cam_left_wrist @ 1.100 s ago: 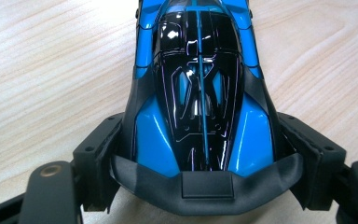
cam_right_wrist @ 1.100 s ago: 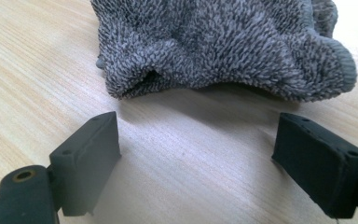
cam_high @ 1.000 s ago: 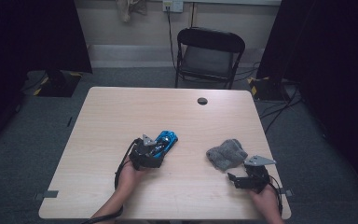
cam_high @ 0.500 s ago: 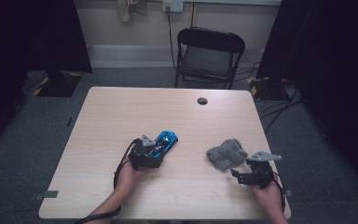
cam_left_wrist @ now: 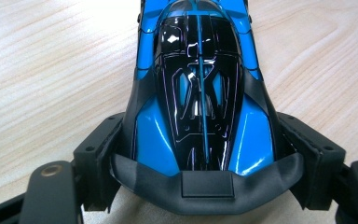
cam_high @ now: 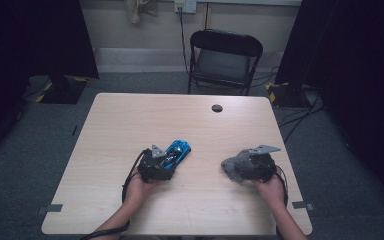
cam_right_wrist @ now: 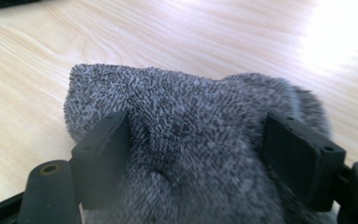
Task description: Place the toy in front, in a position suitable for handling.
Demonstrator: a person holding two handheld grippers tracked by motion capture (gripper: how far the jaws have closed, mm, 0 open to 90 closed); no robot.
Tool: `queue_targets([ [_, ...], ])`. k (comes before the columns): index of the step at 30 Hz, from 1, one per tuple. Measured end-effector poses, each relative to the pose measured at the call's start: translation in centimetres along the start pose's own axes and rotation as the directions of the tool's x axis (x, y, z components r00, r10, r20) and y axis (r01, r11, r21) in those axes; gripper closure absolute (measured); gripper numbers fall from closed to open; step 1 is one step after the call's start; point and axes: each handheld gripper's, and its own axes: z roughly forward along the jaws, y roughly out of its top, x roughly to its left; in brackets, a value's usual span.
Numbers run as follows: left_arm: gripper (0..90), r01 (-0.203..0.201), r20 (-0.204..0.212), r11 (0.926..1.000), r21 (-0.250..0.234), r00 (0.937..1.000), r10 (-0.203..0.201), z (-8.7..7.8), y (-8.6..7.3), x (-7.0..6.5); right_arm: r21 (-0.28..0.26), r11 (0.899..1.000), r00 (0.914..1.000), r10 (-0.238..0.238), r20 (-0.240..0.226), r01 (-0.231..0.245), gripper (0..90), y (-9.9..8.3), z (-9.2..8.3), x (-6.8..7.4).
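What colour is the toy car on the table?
The toy car is bright blue with a glossy black top, seen best in the left gripper view.

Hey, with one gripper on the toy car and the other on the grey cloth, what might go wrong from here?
1. The left gripper clamps the toy car only at its rear end, on smooth glossy sides, so the car may slip or swing nose-down if lifted.
2. The right gripper has just been closing on the cloth, which bunches softly between the fingers; it may catch only a fold and let the rest drag across the table.
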Motion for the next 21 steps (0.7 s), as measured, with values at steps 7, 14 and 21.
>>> queue_targets([
  [7,24.1,0.011,0.004,0.9998,-0.014,0.9999,-0.011,0.05,-0.15,-0.06,-0.011,1.000,0.9994,0.007,0.032,-0.007,27.2,-0.88,0.94,0.32],
  [14,24.1,-0.006,-0.001,0.9999,-0.016,1.0000,0.006,0.01,-0.22,0.03,0.010,1.000,0.9992,0.010,0.039,-0.011,43.1,-0.93,0.82,0.65],
  [21,24.1,0.010,0.007,0.9994,-0.033,0.9999,-0.010,0.08,-0.35,-0.06,0.020,1.000,0.9992,0.023,0.034,-0.023,51.6,-0.85,0.74,0.70],
])
